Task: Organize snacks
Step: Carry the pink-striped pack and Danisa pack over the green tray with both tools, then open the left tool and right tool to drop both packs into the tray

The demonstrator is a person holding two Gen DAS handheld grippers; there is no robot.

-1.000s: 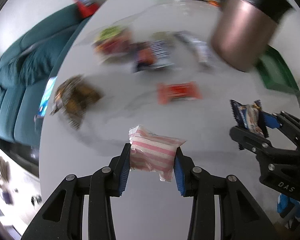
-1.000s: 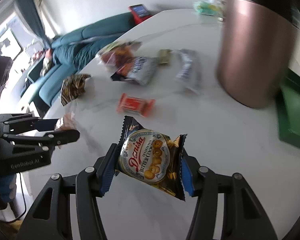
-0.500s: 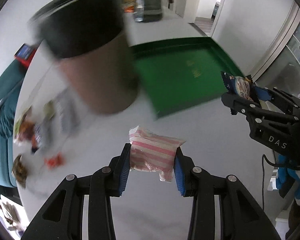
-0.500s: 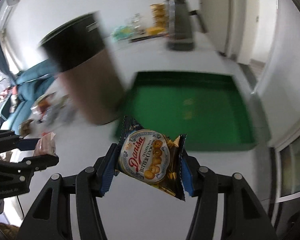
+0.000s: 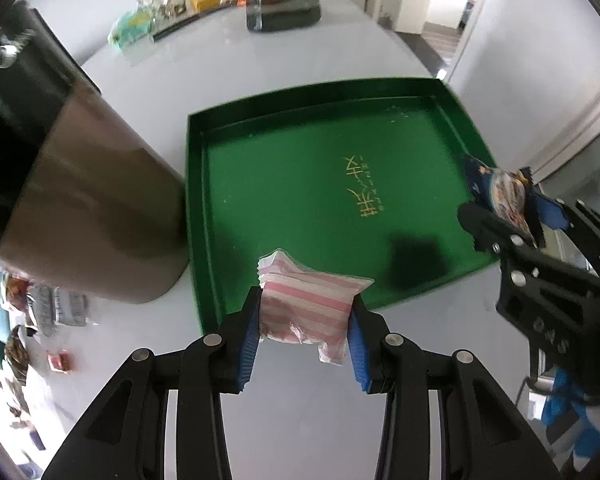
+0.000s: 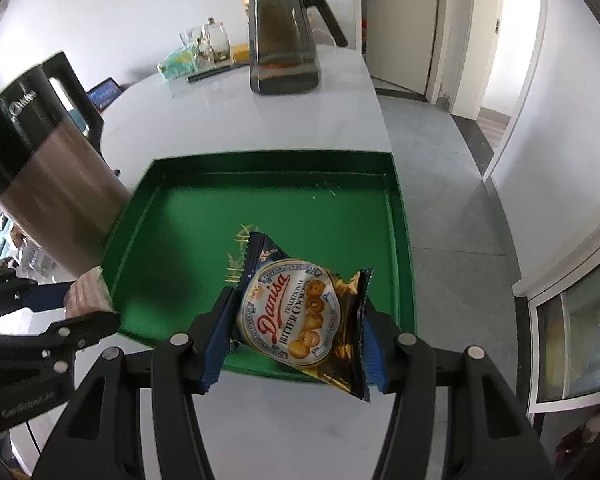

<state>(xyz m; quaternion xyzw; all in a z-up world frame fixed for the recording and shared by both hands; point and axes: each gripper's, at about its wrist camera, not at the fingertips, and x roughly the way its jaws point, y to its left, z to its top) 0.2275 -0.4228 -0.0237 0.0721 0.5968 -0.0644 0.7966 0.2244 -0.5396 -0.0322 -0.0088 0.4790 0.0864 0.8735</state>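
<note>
Left gripper (image 5: 303, 330), blue-padded fingers clamped on a pink-and-white striped snack packet (image 5: 306, 307), held over the near rim of the shallow green square tray (image 5: 292, 184). Right gripper (image 6: 294, 338), fingers clamped on a dark blue and gold Danisa butter cookie packet (image 6: 302, 316), held over the tray's near right part. A second ago both wrist views faced the scattered snacks on the white table (image 5: 300, 408); half a second ago the tray had entered view, blurred; now it fills the centre of both views, sharp, with nothing lying in it. The bronze-and-black electric kettle (image 6: 44, 168) stands touching the tray's left edge. The remaining loose snack wrappers (image 5: 56, 312) lie far left, behind the kettle.
</note>
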